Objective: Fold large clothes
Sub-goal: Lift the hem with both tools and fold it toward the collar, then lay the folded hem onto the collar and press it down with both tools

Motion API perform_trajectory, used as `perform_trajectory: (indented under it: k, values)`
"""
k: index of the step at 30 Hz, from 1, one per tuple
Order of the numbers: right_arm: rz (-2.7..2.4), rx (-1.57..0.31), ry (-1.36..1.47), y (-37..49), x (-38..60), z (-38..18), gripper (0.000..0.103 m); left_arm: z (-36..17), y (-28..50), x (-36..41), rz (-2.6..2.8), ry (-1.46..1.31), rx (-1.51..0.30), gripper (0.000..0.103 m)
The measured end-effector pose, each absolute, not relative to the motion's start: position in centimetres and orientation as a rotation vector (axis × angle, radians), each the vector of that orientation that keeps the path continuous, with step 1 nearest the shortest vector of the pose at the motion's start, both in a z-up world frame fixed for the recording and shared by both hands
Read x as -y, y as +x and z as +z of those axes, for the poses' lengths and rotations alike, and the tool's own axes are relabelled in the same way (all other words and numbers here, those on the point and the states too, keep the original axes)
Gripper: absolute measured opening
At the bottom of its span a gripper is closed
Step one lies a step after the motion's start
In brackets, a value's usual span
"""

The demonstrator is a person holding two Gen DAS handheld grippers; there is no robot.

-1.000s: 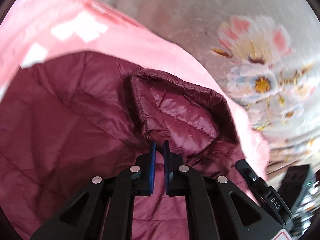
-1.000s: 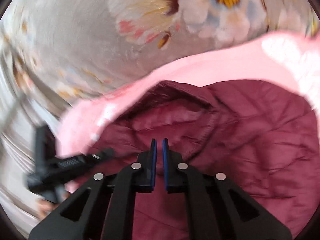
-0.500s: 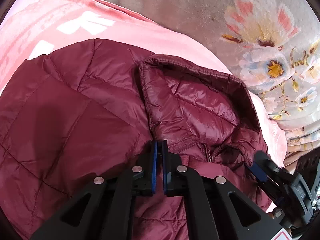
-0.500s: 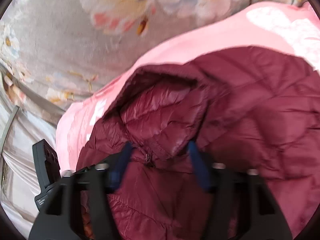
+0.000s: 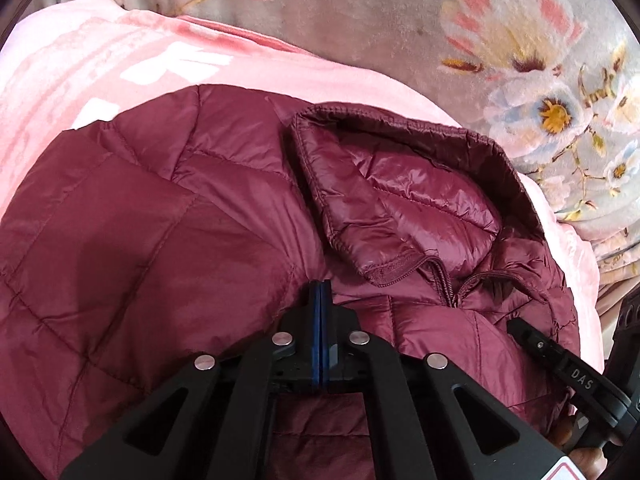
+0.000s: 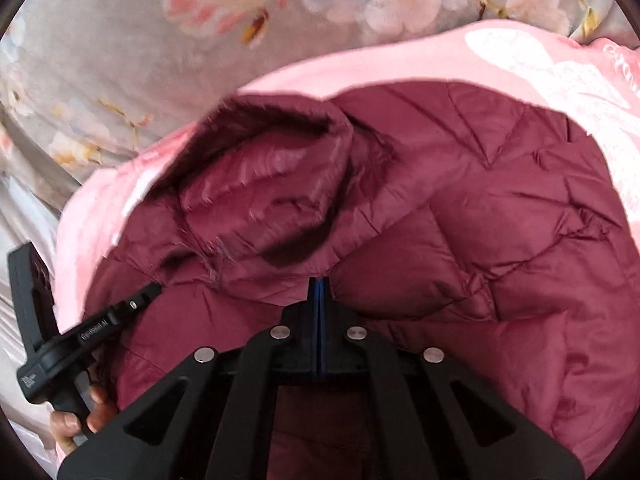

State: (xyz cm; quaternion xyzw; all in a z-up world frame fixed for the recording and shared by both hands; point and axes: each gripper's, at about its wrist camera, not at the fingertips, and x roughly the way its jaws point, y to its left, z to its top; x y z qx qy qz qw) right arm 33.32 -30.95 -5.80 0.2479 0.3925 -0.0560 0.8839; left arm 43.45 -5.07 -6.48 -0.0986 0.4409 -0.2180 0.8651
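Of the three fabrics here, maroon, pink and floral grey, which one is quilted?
The maroon jacket: stitched puffy panels, a hood and a zip. The pink blanket beneath and the floral grey cover are plush, unstitched.

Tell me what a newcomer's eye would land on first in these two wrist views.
The maroon puffer jacket fills the middle of both views, lying on a pink blanket, its shiny hood open toward the floral bedspread behind. The left gripper and the right gripper each show blue pads pressed together at the jacket's fabric near the collar.
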Motion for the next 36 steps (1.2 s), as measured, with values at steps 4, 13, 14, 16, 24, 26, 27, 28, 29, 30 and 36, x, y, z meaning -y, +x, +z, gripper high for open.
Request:
perform_trajectory:
  k: [4, 13, 14, 16, 24, 26, 27, 28, 29, 30, 36]
  values:
    - [-0.080, -0.733, 0.582, 32.3, 31.8, -3.8, 0.031, -4.2, 43.0, 3.2, -0.501, -0.341, -0.875, 0.001]
    - [0.013, -0.758, 0.808, 35.8, 32.3, -4.7, 0.026, -5.2, 46.5, 5.8, -0.521, -0.451, -1.047, 0.018]
    - [0.009, -0.792, 0.792, 36.3, 31.9, -5.0, 0.014, -5.6, 46.7, 6.0, -0.513, -0.452, -1.062, 0.018]
    - [-0.024, -0.821, 0.718, 36.3, 31.3, -5.0, 0.010, -6.0, 46.7, 6.1, -0.491, -0.432, -1.075, 0.006]
    - [-0.157, -0.881, 0.446, 35.8, 30.0, -6.1, 0.008, -6.3, 45.0, 7.3, -0.447, -0.193, -0.979, 0.006]
    - [-0.179, -0.879, 0.367, 35.9, 29.0, -6.1, 0.008, -6.4, 44.5, 7.9, -0.435, -0.138, -0.951, 0.006]
    - [-0.189, -0.875, 0.332, 35.9, 28.6, -6.2, 0.007, -6.5, 44.2, 8.1, -0.432, -0.109, -0.933, 0.006]
    - [-0.202, -0.868, 0.290, 35.9, 28.0, -6.3, 0.007, -6.6, 44.1, 8.2, -0.430, -0.094, -0.921, 0.006]
    - [-0.211, -0.862, 0.266, 35.9, 27.7, -6.4, 0.007, -6.8, 43.8, 8.3, -0.426, -0.080, -0.905, 0.007]
    - [-0.216, -0.860, 0.253, 35.9, 27.5, -6.5, 0.007, -6.8, 43.7, 8.4, -0.422, -0.072, -0.895, 0.007]
    - [-0.197, -0.860, 0.299, 35.4, 28.5, -6.5, 0.010, -6.9, 43.6, 8.1, -0.412, -0.082, -0.880, 0.011]
